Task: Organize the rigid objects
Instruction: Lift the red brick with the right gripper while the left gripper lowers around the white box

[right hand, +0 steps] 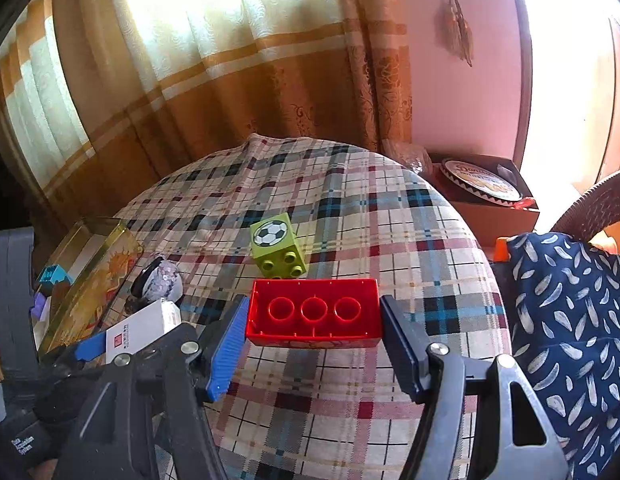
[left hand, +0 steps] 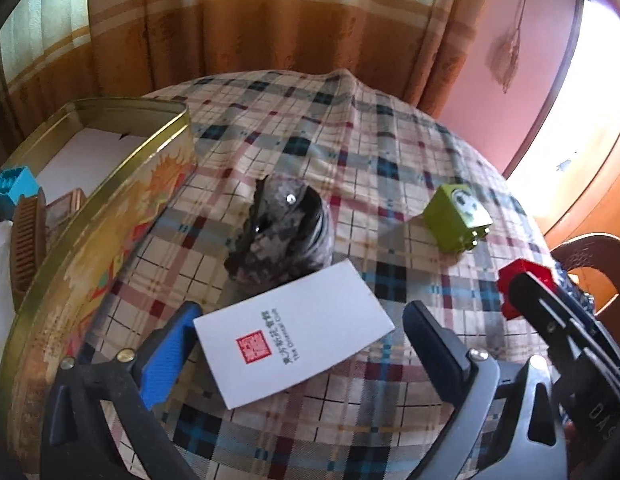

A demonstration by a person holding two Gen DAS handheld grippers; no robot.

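A: What do we hold on our right?

B: Our right tool (right hand: pixel 313 314) pinches the red brick (right hand: pixel 313 316) by its two short ends, the blue pad on one end and the dark pad on the other. The brick is a glossy red building block turned hollow side toward the camera, so we see three round tubes in a row inside it. It hangs above the plaid cloth of the worktop (right hand: pixel 349 208), near the front edge.

A: And our left?

B: The left tool (left hand: pixel 302 344) stands spread wide, its pads on either side of the white card (left hand: pixel 294 332) without pressing on it. The card is a flat white rectangle with a red square seal and a line of dark print, lying askew on the cloth.

A: What else of ours lies on the worktop?

B: A lime-green cube block (right hand: pixel 278 245) with a football picture on one face and four studs on another, tipped on its side, just beyond the red brick. Beside the card sits a grey sequinned thing (left hand: pixel 282 232); we cannot tell what it is.

A: And the tin?

B: The gold patterned tin (left hand: pixel 122 216) stands open at the left edge of the worktop. Inside it we see a turquoise block (left hand: pixel 12 186) and a brown comb (left hand: pixel 28 240) against a white lining.
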